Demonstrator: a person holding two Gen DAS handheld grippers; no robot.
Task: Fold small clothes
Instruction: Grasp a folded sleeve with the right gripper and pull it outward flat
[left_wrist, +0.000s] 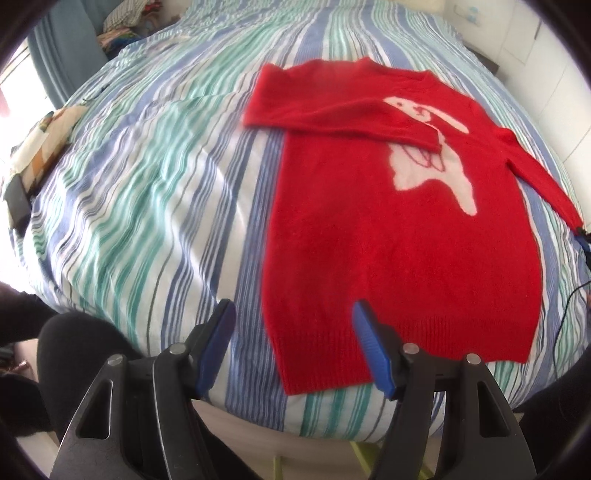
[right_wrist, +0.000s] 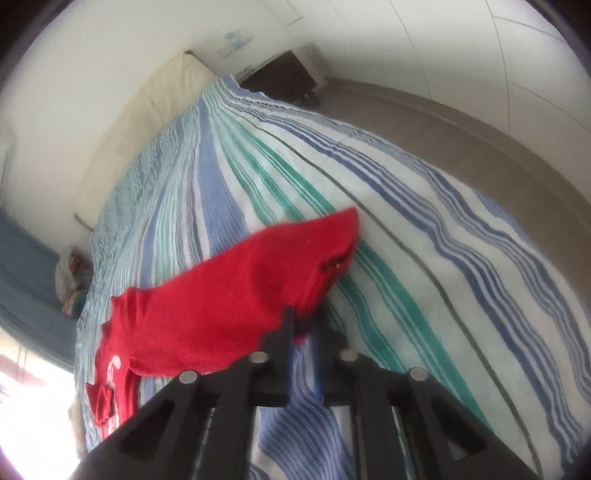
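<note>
Nearest to the left wrist camera, the left tongs (left_wrist: 293, 314) stand wide apart with nothing between them, above the near edge of the bed (left_wrist: 147, 192). One blue pad (left_wrist: 365, 339) is over the ribbed hem of the red sweater (left_wrist: 402, 251). This sweater lies flat on the striped sheet, with a white figure (left_wrist: 428, 147) on its chest and one sleeve (left_wrist: 332, 118) folded across the body. Farther right, the other sleeve (right_wrist: 251, 295) is lifted; the right tongs (right_wrist: 301, 321) are closed on its cuff end. Beyond are a cream headboard (right_wrist: 147, 122) and a dark nightstand (right_wrist: 284, 77).
</note>
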